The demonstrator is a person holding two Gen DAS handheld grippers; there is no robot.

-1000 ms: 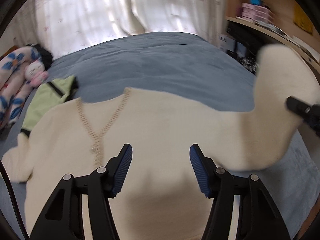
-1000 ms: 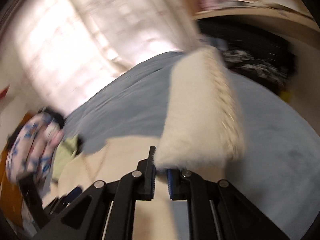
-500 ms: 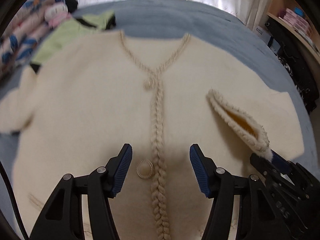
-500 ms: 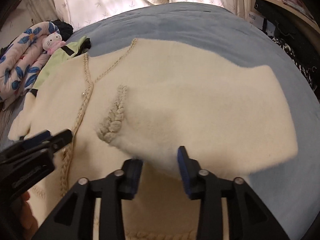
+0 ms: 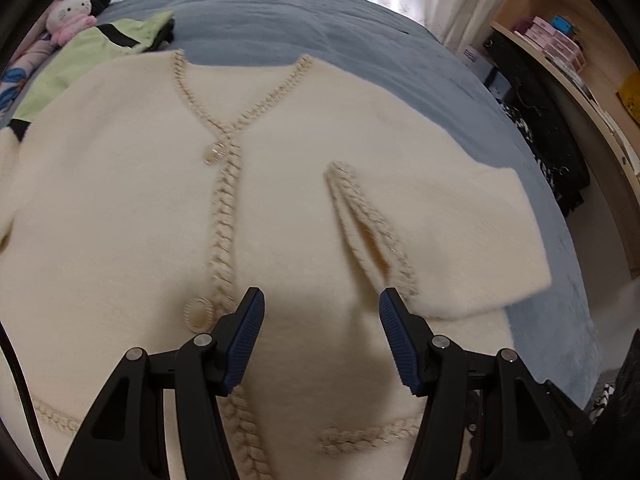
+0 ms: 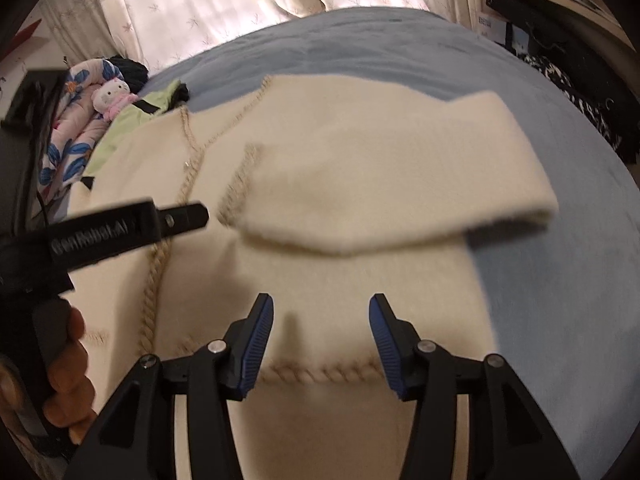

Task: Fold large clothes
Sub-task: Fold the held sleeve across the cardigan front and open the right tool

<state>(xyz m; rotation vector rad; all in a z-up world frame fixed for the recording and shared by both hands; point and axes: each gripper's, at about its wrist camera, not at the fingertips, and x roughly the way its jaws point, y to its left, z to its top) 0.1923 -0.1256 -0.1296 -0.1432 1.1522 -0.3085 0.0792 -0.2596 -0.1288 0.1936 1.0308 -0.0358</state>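
The left gripper [image 5: 322,336] hangs over the lower front of the cream cardigan [image 5: 120,220] with its jaws held apart and nothing between the blue pads [image 5: 244,344]; only fuzzy knit shows in the gap. Just beside its left finger sits a round button [image 5: 199,313] on the braided front band [image 5: 226,216], which runs up to a second button [image 5: 216,153] at the V of the neckline. The right gripper [image 6: 321,344] is also above the cardigan's lower part, near the braided hem trim [image 6: 320,370]; its jaws are opening and no cloth lies between them. Beyond both claws the right sleeve [image 5: 460,232] lies folded inward across the chest, its braided cuff [image 5: 368,220] pointing toward the front band, its outer fold reaching the garment's right side. The cardigan is spread flat, front up, on the bed [image 5: 320,28] with a blue-grey cover, near the bed's near edge. Toward the far left corner lie a light green garment [image 5: 84,64], a plush toy [image 5: 72,12] and a floral quilt [image 6: 72,136]. A hand [image 6: 68,372] grips the left tool's handle in the right wrist view.
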